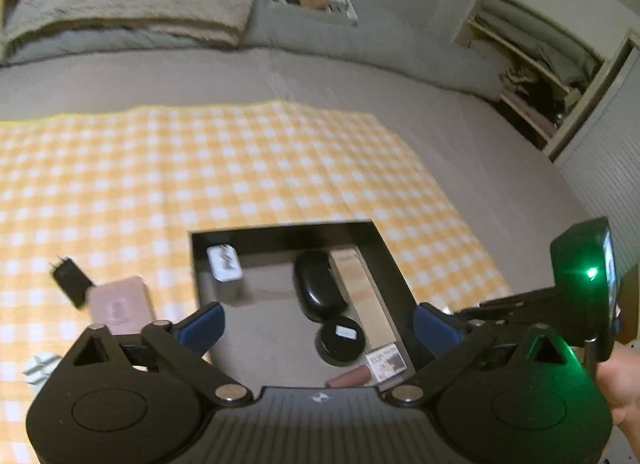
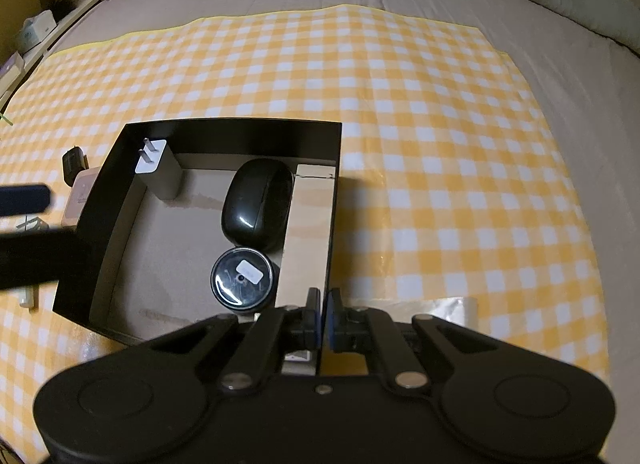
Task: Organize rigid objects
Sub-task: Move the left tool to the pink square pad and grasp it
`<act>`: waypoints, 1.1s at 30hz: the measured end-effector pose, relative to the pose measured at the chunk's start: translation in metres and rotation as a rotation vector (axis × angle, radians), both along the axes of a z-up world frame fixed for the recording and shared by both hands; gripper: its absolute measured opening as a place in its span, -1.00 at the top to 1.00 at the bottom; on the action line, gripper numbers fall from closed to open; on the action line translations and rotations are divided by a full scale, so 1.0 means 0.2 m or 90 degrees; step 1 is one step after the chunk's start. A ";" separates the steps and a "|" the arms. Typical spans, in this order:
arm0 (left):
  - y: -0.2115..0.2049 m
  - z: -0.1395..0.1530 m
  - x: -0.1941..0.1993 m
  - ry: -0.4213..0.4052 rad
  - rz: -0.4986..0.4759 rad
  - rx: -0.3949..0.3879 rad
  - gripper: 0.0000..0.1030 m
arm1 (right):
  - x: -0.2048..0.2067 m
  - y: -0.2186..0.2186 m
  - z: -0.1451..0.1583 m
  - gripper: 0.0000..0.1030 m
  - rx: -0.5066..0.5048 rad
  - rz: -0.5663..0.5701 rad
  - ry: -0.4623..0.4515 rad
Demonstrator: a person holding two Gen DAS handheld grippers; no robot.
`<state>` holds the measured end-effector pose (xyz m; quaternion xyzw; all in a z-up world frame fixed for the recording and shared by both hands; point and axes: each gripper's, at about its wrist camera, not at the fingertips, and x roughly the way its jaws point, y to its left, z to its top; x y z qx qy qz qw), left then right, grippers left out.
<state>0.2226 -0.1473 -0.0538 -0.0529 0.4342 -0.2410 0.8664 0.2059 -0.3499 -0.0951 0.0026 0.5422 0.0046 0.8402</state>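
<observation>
Left wrist view. Your left gripper (image 1: 318, 322) stands spread wide and empty above the black box (image 1: 390, 260), nothing between its blue pads (image 1: 204, 324). Ahead of the jaws and inside the box lie a white charger (image 1: 224, 262), a black mouse (image 1: 319, 284) and a round black tin (image 1: 340, 340). Outside the box, to the jaws' left on the checked cloth (image 1: 240, 167), lie a pink case (image 1: 120, 304) and, touching its far corner, a small black adapter (image 1: 70, 278). These loose items are probably next; the pink case lies nearest this gripper, its long axis running roughly away from you.

Right wrist view. Your right gripper (image 2: 324, 316) is clenched on the box's near right wall (image 2: 325, 280), which passes between its fingers, apparently steadying the box. The mouse (image 2: 258, 205), tin (image 2: 242, 278) and charger (image 2: 158, 173) lie ahead and left of it. The pink case (image 2: 82, 195) lies beyond the box's left wall, well apart, so your left hand is the nearer one.
</observation>
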 end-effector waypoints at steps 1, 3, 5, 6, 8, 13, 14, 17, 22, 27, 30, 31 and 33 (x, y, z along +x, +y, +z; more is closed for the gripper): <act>0.02 0.02 -0.01 -0.007 0.005 0.003 -0.99 | 0.00 0.00 0.00 0.93 0.000 0.000 0.000; 0.07 0.05 -0.02 -0.020 0.016 0.011 -1.00 | 0.00 0.00 0.00 0.93 -0.001 0.002 -0.001; 0.12 0.08 -0.03 -0.028 0.024 0.015 -1.00 | -0.01 0.00 0.00 0.93 -0.002 0.006 -0.002; 0.13 0.09 -0.02 -0.030 0.028 0.018 -1.00 | -0.01 0.00 0.01 0.93 -0.004 0.010 -0.003; 0.18 0.10 -0.02 -0.036 0.042 0.028 -1.00 | -0.02 0.01 0.01 0.93 -0.011 0.018 -0.005; 0.29 0.11 -0.02 -0.049 0.080 0.062 -1.00 | -0.03 0.01 0.01 0.92 -0.013 0.020 -0.006; 0.31 0.10 -0.01 -0.050 0.086 0.065 -1.00 | -0.03 0.01 0.01 0.92 -0.013 0.020 -0.006; 0.37 0.08 0.01 -0.041 0.102 0.072 -1.00 | -0.03 0.01 0.01 0.92 -0.012 0.019 -0.006; 0.45 0.01 0.05 -0.019 0.132 0.072 -1.00 | -0.05 0.00 0.01 0.91 -0.018 0.024 0.000; 0.50 -0.11 0.14 0.032 0.162 0.052 -1.00 | -0.05 -0.01 0.01 0.91 -0.005 0.027 0.003; 0.51 -0.18 0.19 0.050 0.170 0.050 -1.00 | -0.06 -0.03 0.02 0.91 0.005 0.022 0.006; 0.50 -0.20 0.21 0.055 0.171 0.053 -1.00 | -0.06 -0.03 0.02 0.91 0.008 0.020 0.006; 0.49 -0.24 0.25 0.062 0.172 0.057 -1.00 | -0.05 -0.03 0.02 0.91 0.014 0.015 0.006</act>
